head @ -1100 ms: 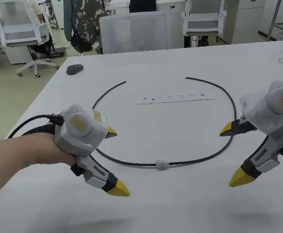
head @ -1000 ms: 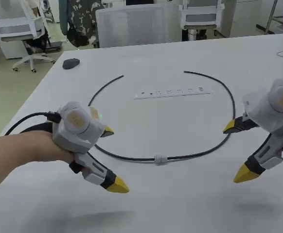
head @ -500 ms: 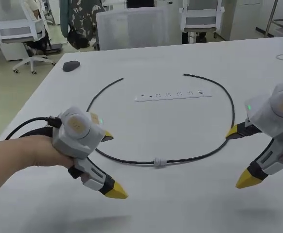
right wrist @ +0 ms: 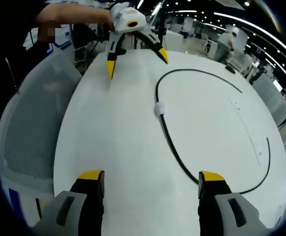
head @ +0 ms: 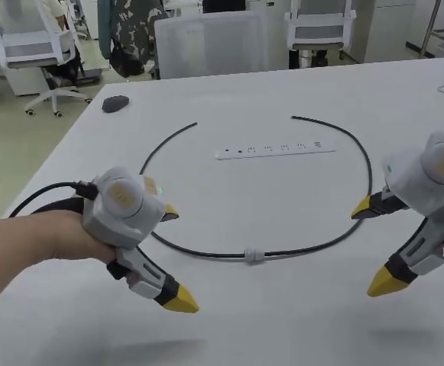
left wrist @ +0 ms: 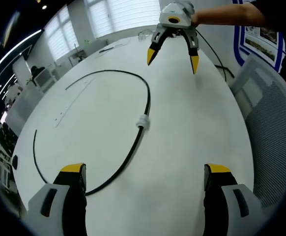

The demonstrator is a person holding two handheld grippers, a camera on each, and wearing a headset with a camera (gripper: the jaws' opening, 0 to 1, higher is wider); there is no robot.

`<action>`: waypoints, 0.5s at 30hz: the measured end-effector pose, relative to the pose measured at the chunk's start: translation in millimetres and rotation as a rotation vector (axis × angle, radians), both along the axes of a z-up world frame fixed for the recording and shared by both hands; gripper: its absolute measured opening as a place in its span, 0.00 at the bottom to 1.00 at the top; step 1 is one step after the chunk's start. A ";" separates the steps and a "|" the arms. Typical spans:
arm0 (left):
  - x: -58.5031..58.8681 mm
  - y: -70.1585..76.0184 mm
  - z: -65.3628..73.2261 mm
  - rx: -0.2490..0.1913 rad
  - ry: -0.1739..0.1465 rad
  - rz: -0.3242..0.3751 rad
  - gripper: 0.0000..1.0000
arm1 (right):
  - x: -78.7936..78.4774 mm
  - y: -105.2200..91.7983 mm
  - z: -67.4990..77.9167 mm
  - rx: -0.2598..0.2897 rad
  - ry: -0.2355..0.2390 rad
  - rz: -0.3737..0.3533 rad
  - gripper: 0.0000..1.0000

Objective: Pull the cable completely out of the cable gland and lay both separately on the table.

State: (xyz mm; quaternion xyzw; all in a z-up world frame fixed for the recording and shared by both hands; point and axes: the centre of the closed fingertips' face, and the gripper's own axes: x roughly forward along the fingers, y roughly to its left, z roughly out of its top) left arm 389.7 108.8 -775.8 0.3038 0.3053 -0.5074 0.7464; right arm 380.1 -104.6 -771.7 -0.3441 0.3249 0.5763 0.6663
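On table point(head: 268, 206), cable point(head: 207, 253) threaded through cable gland point(head: 254, 255); left gripper point(head: 176, 258), right gripper point(head: 372, 246) jaws spread, empty

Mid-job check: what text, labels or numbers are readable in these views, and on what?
No readable text anywhere.
On the power strip: small dark marks by the sockets, too small to read.
On the blue-framed poster: print too blurred to read.
On the cable gland: no marking visible.

Your left hand-held gripper point(head: 175, 258) hovers at near left, jaws spread wide; your right hand-held gripper point(head: 373, 246) hovers at near right, equally spread.
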 end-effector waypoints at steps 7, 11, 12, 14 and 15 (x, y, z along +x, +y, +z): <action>1.9 -0.8 1.7 -0.013 0.000 0.003 0.99 | 8.0 13.6 6.8 0.053 0.006 -0.022 0.69; 1.8 -0.1 -0.8 -0.012 0.012 0.007 0.99 | 12.6 19.0 6.0 0.059 0.004 -0.029 0.69; 1.5 -0.2 -1.7 -0.013 0.015 0.007 0.99 | 13.5 22.5 6.0 0.066 -0.001 -0.025 0.70; 0.7 -1.3 -2.4 -0.017 0.020 0.006 0.99 | 13.8 26.8 3.8 0.067 0.001 -0.023 0.70; 0.7 -2.5 -2.9 -0.022 0.021 0.005 0.99 | 14.6 28.7 2.5 0.068 -0.007 -0.016 0.69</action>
